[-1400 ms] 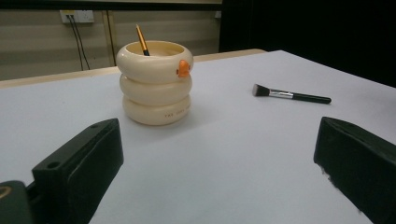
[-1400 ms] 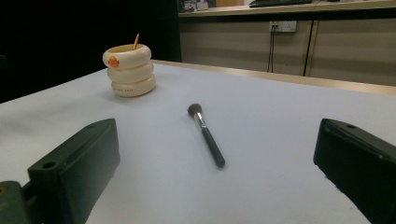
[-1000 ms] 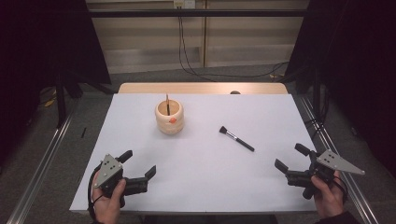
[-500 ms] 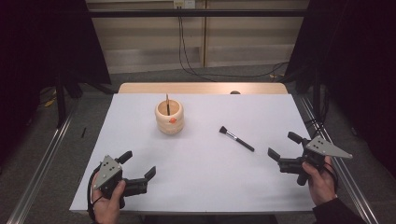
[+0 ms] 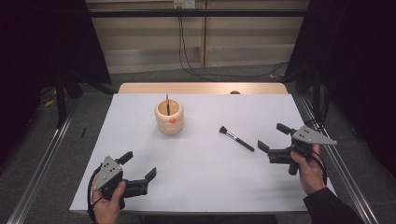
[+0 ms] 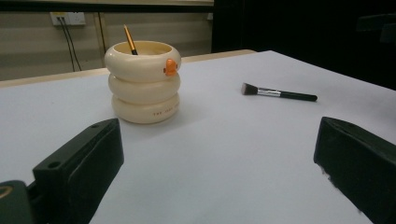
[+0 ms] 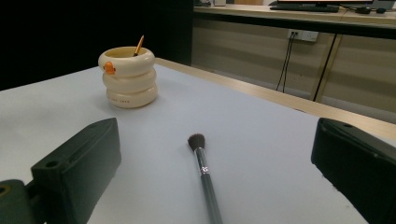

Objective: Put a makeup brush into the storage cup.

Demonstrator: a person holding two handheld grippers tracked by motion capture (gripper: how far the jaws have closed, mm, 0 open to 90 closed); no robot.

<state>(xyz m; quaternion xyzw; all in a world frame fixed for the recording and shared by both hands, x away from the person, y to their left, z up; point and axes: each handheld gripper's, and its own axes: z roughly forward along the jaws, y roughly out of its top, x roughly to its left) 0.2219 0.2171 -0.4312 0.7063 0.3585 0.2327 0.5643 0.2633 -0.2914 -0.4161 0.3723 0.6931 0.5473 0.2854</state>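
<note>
A cream ringed pot (image 5: 169,117) with an orange spot stands on the white table (image 5: 201,177), left of centre. A thin gold-handled brush (image 5: 167,103) leans inside it. A black makeup brush (image 5: 236,138) lies flat to the pot's right, bristles toward the pot. My right gripper (image 5: 272,136) is open, just right of the brush's handle end and pointing at it. In the right gripper view the brush (image 7: 205,177) lies between the jaws, ahead of them. My left gripper (image 5: 138,165) is open and holds nothing near the front left edge, with the pot (image 6: 144,88) ahead of it.
A wooden strip (image 5: 201,87) borders the table's far edge. Metal rails (image 5: 42,163) run along both sides of the table. Cables (image 5: 187,51) hang against the back wall. Dark curtains stand on either side.
My right gripper has moved forward and left from the front right corner to the handle end of the black brush. The left gripper has stayed where it was.
</note>
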